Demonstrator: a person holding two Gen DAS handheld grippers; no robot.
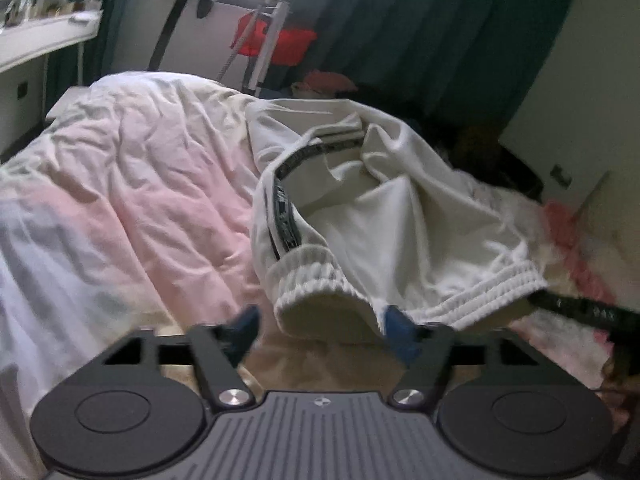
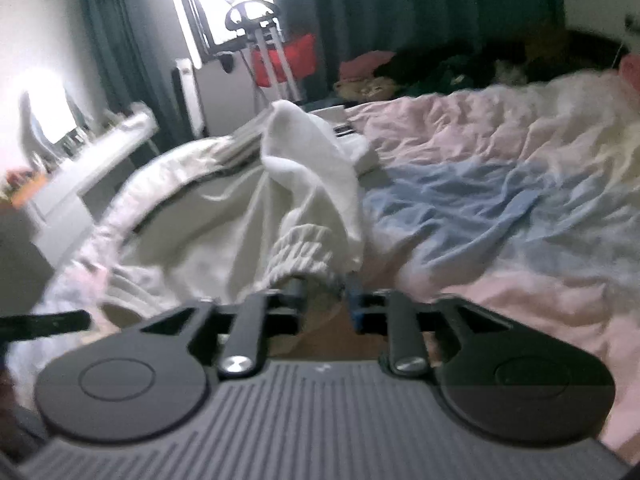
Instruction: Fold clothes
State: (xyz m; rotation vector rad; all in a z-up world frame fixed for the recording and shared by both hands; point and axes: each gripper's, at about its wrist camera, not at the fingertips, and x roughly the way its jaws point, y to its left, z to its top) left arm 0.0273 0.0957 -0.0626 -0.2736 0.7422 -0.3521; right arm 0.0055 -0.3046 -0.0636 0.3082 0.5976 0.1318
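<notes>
Only the left wrist view shows the left gripper (image 1: 320, 322) spread wide at the cream track jacket's (image 1: 360, 200) ribbed hem; the right view shows the right gripper (image 2: 326, 294) pinching that hem. The jacket hangs bunched above the pink duvet (image 2: 500, 152), whose right side lies bare. Beyond stand green curtains (image 1: 400, 20).

Left hand-held gripper (image 1: 320, 326) spread wide; right hand-held gripper (image 2: 325, 295) pinched.

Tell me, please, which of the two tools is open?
The left tool: its fingers stand wide apart before the white garment, while the right tool is clamped on its hem.
</notes>
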